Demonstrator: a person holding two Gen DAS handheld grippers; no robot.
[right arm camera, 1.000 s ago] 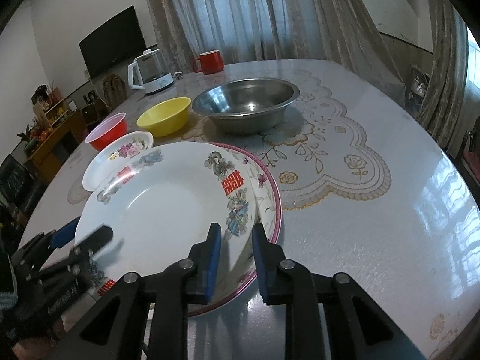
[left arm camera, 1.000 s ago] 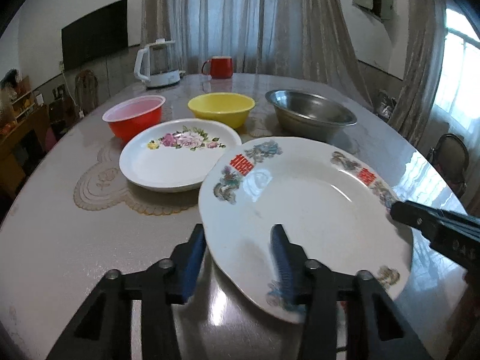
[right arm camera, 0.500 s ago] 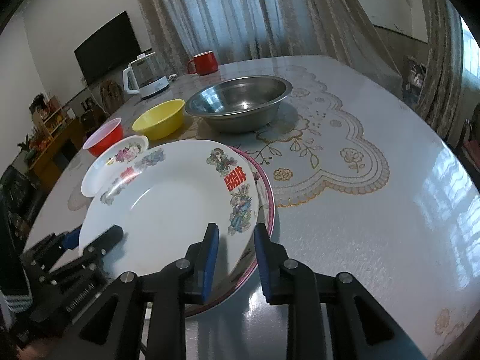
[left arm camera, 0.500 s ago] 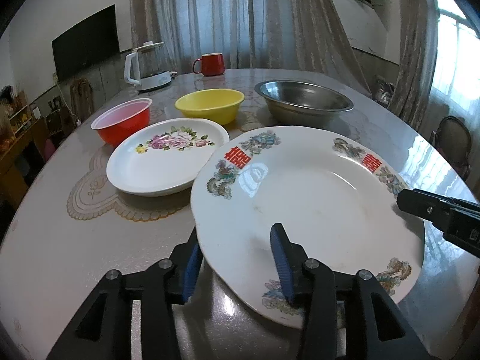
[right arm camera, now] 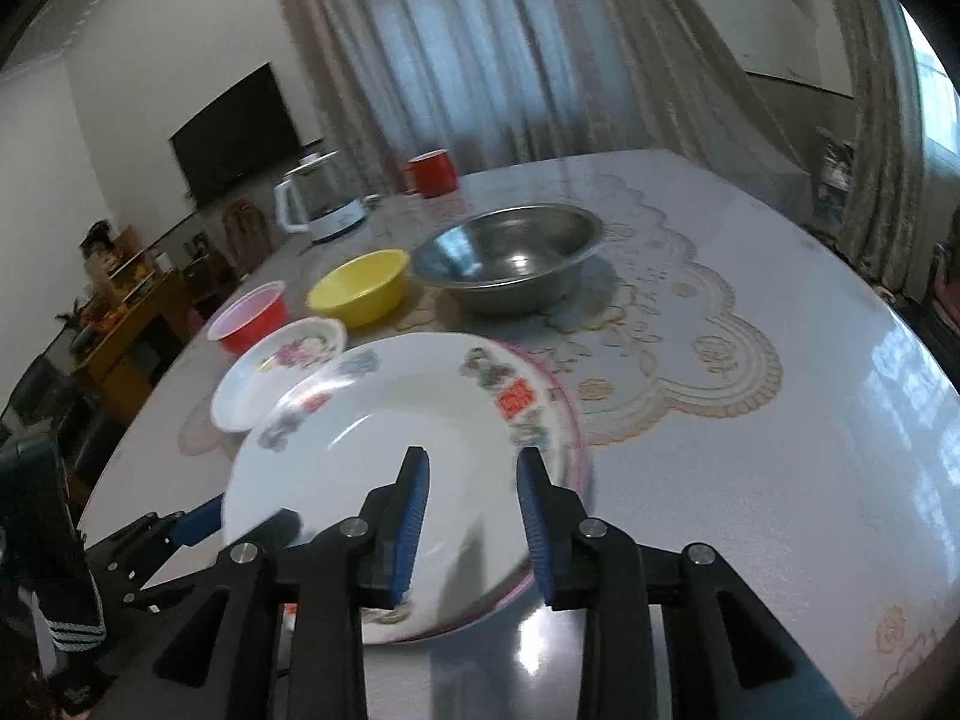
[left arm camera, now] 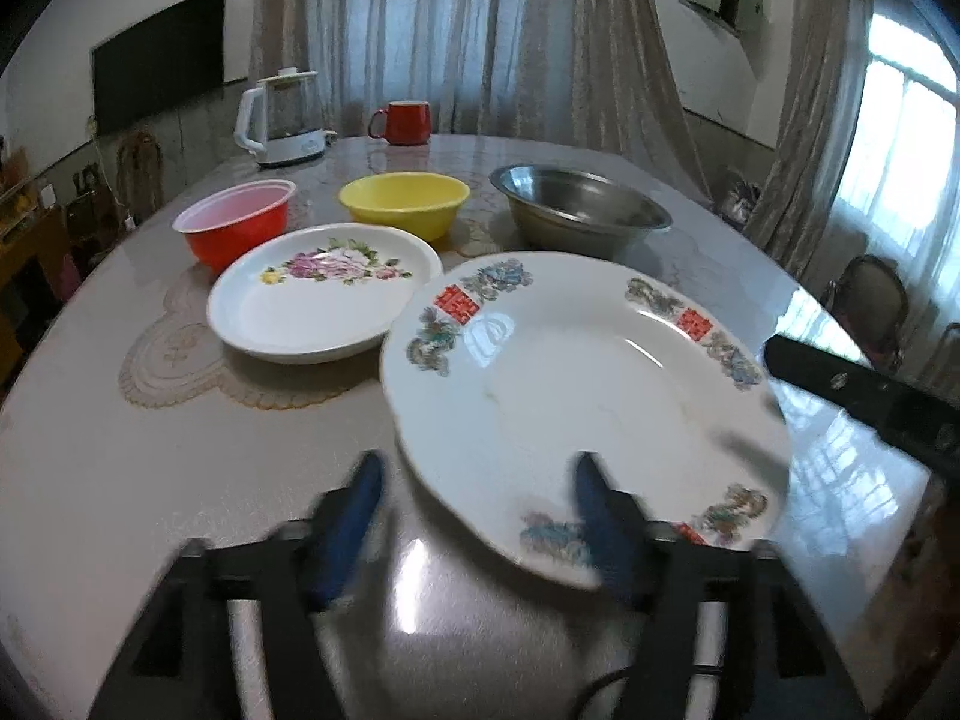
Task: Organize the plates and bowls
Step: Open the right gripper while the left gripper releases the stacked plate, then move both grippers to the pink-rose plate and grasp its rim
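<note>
A large white plate with red characters (left arm camera: 576, 384) lies on top of a pink-rimmed plate (right arm camera: 570, 414) on the table; it also shows in the right wrist view (right arm camera: 384, 444). My left gripper (left arm camera: 474, 510) is open, its jaws wide apart at the plate's near rim, blurred. My right gripper (right arm camera: 474, 516) is open above the plate's other side, not touching it. A white floral plate (left arm camera: 324, 294), a red bowl (left arm camera: 237, 228), a yellow bowl (left arm camera: 405, 201) and a steel bowl (left arm camera: 579, 216) stand behind.
A white kettle (left arm camera: 279, 120) and a red mug (left arm camera: 405, 123) stand at the table's far edge. Lace mats (right arm camera: 678, 360) lie under the dishes. The glossy table (right arm camera: 780, 480) stretches bare to the right. Chairs and curtains surround it.
Both grippers have opened and let go of the large plate. It now rests on the pink-rimmed plate. The right gripper has lifted and drawn back.
</note>
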